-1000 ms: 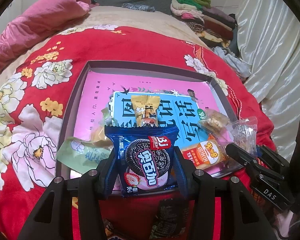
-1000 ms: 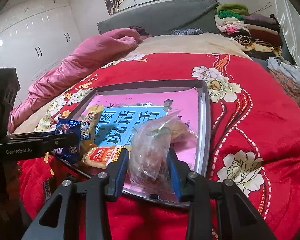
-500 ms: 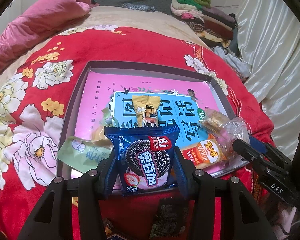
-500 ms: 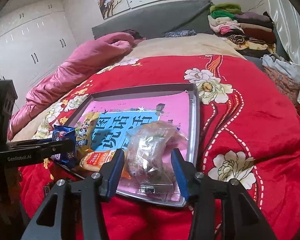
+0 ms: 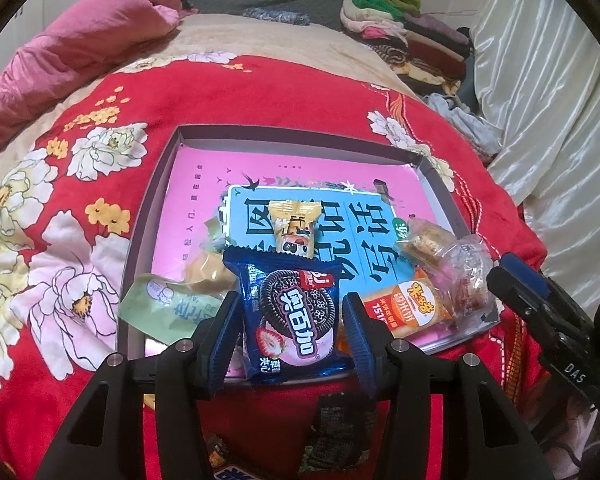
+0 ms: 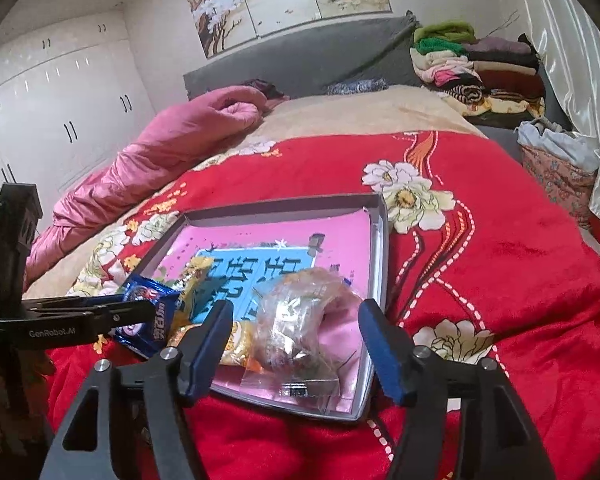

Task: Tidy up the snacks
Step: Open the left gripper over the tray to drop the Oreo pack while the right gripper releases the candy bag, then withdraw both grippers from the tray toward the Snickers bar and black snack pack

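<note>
The left tongs are clamped on a blue cookie packet, holding it upright over the near edge of the grey tray, seemingly waiting for a spot among the snacks already there. The right tongs are opening, their blue pads clear on both sides of a clear plastic snack bag that lies slumped in the tray's near right corner, so the bag looks just set down and is no longer gripped. Between the two in the tray lies an orange rice-cracker pack, with a small gold wrapped candy just beyond the cookie packet, and a pale green packet draped over the tray's near left rim. Gathering everything at the near edge keeps the far half of the tray free, its pink-and-blue printed lining showing. A dark wrapper lies outside the tray on the near side, probably to be collected. The tray rests on a bed under a red blanket with large white flowers, a soft surface that could let it tip. Beyond the tray are a rolled pink quilt, a grey headboard, folded clothes stacked at the far right, white wardrobes and a floral painting.
</note>
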Available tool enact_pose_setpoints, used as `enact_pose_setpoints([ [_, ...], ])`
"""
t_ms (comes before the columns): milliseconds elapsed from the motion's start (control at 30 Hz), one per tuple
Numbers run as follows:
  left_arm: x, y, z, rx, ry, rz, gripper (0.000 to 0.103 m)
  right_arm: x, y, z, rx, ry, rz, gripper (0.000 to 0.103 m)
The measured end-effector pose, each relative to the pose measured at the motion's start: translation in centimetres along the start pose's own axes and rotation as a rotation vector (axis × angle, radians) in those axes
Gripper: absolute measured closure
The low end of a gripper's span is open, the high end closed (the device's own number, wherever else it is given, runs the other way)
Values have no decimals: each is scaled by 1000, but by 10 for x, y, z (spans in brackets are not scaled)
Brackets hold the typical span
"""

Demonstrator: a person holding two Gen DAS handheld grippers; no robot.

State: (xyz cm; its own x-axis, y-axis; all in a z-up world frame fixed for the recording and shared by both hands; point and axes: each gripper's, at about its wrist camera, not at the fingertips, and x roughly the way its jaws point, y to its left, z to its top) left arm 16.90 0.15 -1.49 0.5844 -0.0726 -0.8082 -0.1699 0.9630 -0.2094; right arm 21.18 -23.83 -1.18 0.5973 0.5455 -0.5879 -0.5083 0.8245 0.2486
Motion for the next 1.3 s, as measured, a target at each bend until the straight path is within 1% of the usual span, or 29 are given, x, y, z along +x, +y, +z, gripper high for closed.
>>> enact_pose_setpoints([
  [267, -2, 0, 0, 2, 0, -9, 40, -1, 3, 1, -12, -5, 0, 37],
  [333, -3, 0, 0, 4, -2, -6, 39, -2, 4, 1, -16, -6, 0, 34],
  [433, -5, 1, 0, 1, -3, -14, 35, -2, 5, 1, -18, -8, 2, 32],
  [500, -6, 1, 0, 1, -2, -13, 35, -3, 5, 1, -22, -12, 1, 31],
  [567, -6, 1, 0, 2, 2, -15, 30, -4, 6, 2, -25, -18, -1, 29],
  [633, -8, 0, 0, 4, 2, -22, 28, -4, 6, 2, -24, -18, 2, 27],
  [800, -13, -1, 0, 3, -10, -20, 27, -7, 6, 3, -23, -31, -1, 26],
  [867, -15, -1, 0, 3, -14, -22, 27, -9, 6, 3, -21, -42, -2, 25],
  [933, -18, -1, 1, 3, -20, -22, 26, -10, 6, 3, -18, -49, 1, 22],
  [1167, -26, -1, 1, 0, -32, -32, 25, -15, 4, 5, 0, -67, 11, 20],
  [1300, -34, 1, 0, -8, -38, -41, 24, -18, 4, 6, 1, -74, 12, 18],
])
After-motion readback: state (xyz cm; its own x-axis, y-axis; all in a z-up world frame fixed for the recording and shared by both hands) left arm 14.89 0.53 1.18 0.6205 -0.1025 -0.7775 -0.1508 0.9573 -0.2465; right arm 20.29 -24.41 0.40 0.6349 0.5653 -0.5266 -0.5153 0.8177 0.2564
